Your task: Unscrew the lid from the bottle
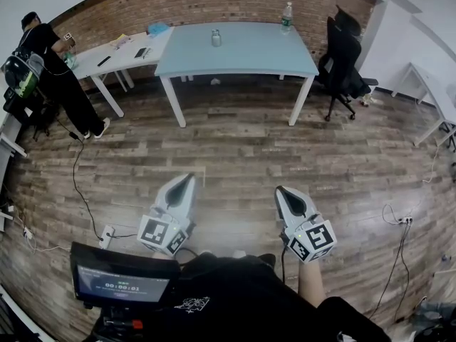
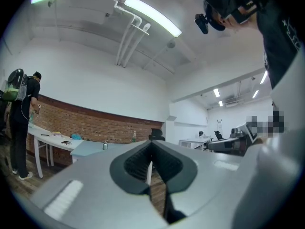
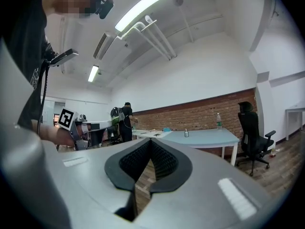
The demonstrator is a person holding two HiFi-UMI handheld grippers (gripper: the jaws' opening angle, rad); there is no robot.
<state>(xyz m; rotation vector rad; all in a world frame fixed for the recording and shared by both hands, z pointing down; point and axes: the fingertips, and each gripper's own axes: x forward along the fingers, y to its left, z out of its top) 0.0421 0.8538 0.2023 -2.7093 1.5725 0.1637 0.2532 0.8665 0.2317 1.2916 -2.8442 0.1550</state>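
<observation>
The small bottle (image 1: 216,38) stands upright on the blue table (image 1: 249,61), top upward.

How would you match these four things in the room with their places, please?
Things:
1. small bottle
2. water bottle
3. office chair
4. standing person

Places:
A. beside the white table, at the head view's left
B. near the middle of the light blue table
C. on the floor, right of the light blue table
D. at the light blue table's far right corner

Pairs: 1-B, 2-D, 3-C, 4-A.
</observation>
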